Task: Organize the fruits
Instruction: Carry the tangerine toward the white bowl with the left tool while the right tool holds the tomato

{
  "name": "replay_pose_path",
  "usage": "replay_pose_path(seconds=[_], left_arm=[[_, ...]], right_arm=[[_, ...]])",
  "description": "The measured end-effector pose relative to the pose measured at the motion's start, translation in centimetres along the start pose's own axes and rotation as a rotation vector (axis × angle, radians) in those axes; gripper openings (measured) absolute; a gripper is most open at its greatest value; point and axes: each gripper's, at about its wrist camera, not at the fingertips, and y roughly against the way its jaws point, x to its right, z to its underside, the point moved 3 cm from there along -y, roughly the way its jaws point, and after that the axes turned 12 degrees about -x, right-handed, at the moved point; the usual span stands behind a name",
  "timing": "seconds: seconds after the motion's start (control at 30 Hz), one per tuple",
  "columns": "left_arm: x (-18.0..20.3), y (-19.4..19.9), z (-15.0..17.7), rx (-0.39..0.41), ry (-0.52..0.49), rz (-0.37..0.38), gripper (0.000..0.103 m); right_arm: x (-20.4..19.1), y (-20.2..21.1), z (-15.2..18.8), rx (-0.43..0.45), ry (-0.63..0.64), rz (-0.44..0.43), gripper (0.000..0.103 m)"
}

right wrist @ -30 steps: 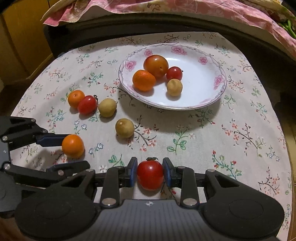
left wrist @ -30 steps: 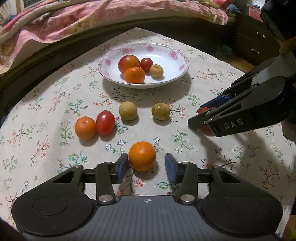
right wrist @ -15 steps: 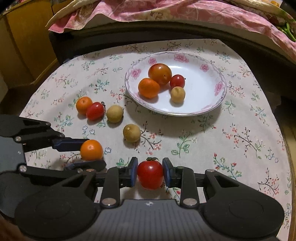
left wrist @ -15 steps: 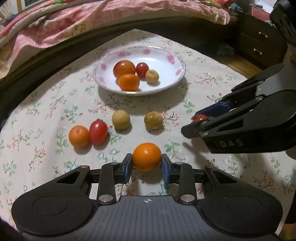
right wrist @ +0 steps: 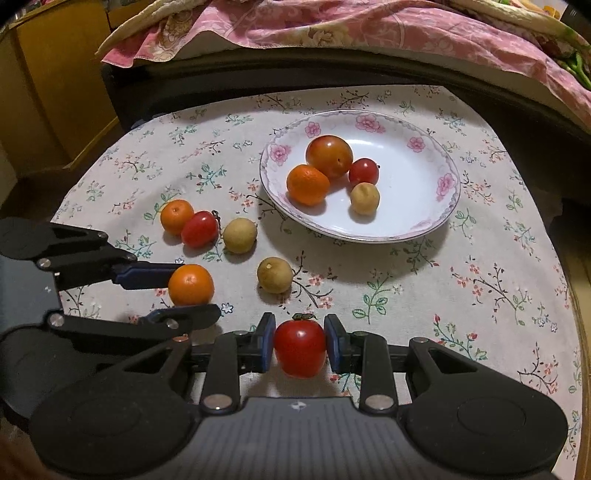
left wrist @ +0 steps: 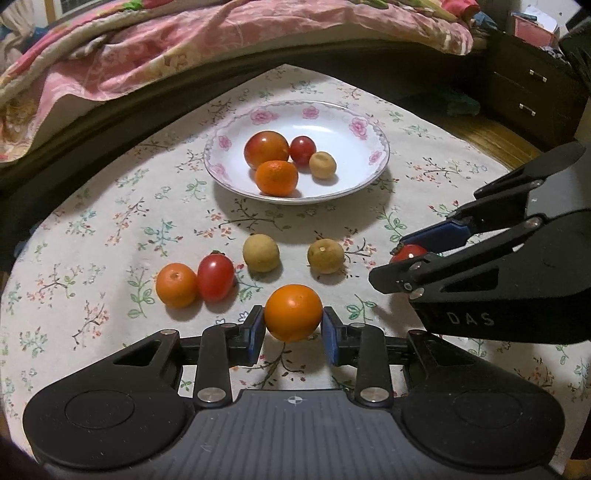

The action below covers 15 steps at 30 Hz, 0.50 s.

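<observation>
Pinching an orange (left wrist: 293, 312), left hand-held gripper (left wrist: 293, 325); right hand-held gripper (right wrist: 300, 343) clamps tomato (right wrist: 300, 347) (half-hidden leftward).

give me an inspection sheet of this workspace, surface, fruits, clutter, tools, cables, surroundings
surface: round table under a floral tablecloth, no spills seen.
job's things: plate holds four fruits; small orange, oval tomato and two tan fruits lie loose on the cloth.
clutter: nothing seen.
grippers: left tool is shut on an orange; right tool is shut on a red tomato; both sit short of the plate.
cables: nothing seen.
surroundings: pink bedding behind the table, dark drawers on the right side, yellow cabinet on the left side.
</observation>
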Motion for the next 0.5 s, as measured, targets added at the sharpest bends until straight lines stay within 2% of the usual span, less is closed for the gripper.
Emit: replay_pose_path(seconds=[0.5], left_arm=[[-0.3, 0.6, -1.1, 0.028, 0.003, -0.034, 0.040]], right_arm=[[0.4, 0.7, -0.6, 0.023, -0.026, 0.009, 0.032]])
